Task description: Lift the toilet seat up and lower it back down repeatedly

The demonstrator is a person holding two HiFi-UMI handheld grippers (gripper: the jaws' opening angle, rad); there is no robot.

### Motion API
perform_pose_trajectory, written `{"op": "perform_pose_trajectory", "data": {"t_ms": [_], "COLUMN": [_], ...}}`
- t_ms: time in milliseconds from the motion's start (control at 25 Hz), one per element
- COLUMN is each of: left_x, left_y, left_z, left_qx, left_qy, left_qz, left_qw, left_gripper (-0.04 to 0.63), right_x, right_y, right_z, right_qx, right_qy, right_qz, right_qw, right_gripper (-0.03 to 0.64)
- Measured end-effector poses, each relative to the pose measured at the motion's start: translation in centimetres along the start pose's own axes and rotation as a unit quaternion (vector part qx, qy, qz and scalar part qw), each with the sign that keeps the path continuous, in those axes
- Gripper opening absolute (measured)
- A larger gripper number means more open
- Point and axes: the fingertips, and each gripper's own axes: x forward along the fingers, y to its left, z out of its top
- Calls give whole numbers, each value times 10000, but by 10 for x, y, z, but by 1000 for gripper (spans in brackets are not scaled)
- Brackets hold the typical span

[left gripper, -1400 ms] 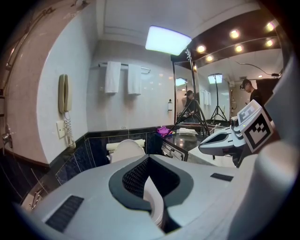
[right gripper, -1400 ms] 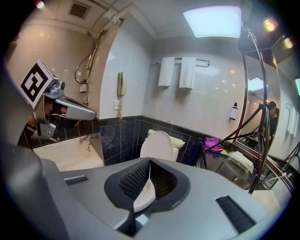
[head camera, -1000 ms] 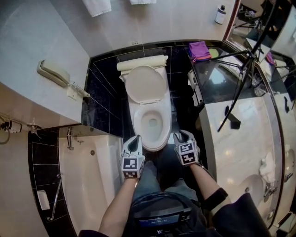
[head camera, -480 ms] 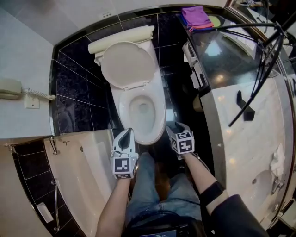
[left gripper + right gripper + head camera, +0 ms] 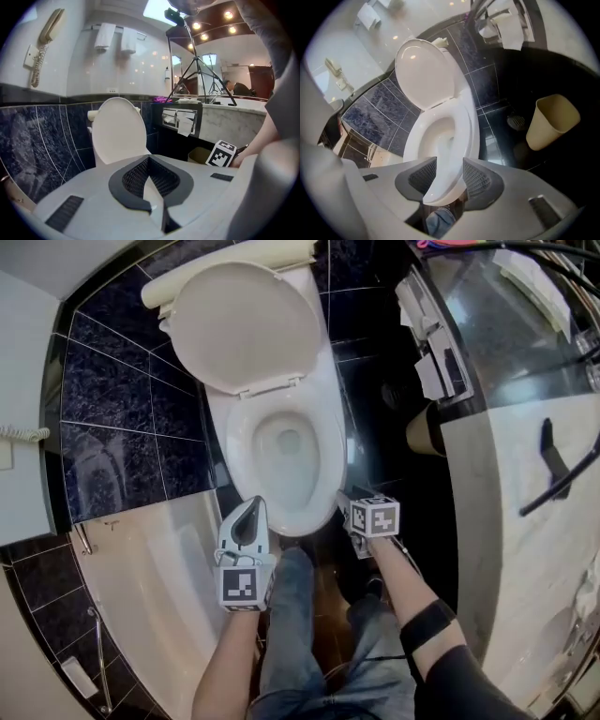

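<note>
Head view: toilet seat (image 5: 330, 451) lies flat on the bowl, lid (image 5: 239, 324) raised. Left gripper (image 5: 251, 509) and right gripper (image 5: 352, 512) are near its front rim.
Left gripper view: my jaws are pinched together, empty.
Right gripper view: jaws have just been opening and now stand wide, with the toilet seat's front edge between them, ungripped.
Judgement: stiff, glossy, hinged plastic, fairly light. Take hold at the front lip.

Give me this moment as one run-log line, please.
lid: up | seat: down | right gripper: jaws just opening, straddling seat's front edge, not clamped | left gripper: jaws together, empty
</note>
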Motion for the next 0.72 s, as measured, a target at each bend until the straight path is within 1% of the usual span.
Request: {"op": "perform_pose_trajectory", "data": {"t_ms": [80,200,280,440,480,560,640,720], "left_x": [8,17,21,26,28,31,33,33], "left_y": [5,9,9,13,15,18,21,25], "left_z": [-13,-24,-33,-52,-55,-56,-60,-64], "left_qx": [-103,-406,-411,-124,-162,-366,-460,-461], "left_qy": [18,24,61,120,146,182,204,195], "left_qz": [67,203,180,44,56,135,172,186], "left_qw": [9999,9990,9990,9998,9997,9991,9986,9986], "left_gripper": [-9,-9,-9,-9,-9,-9,-9,-9], "right_x": [16,35,45,62,66,71,72,72], "right_y": [-8,-16,-22,-27,-26,-26,-28,-28], "right_z": [-5,-4,-4,-10,-10,-10,-11,-12], "right_qx": [512,1268,1612,1961,2003,2049,2106,2145], "right_qy": [-7,-136,-187,-203,-207,-210,-237,-242], "right_qz": [171,547,686,834,887,906,883,927], "right_qw": [9985,9903,9843,9768,9755,9744,9733,9720], "right_gripper": [193,192,192,192,190,144,141,135]}}
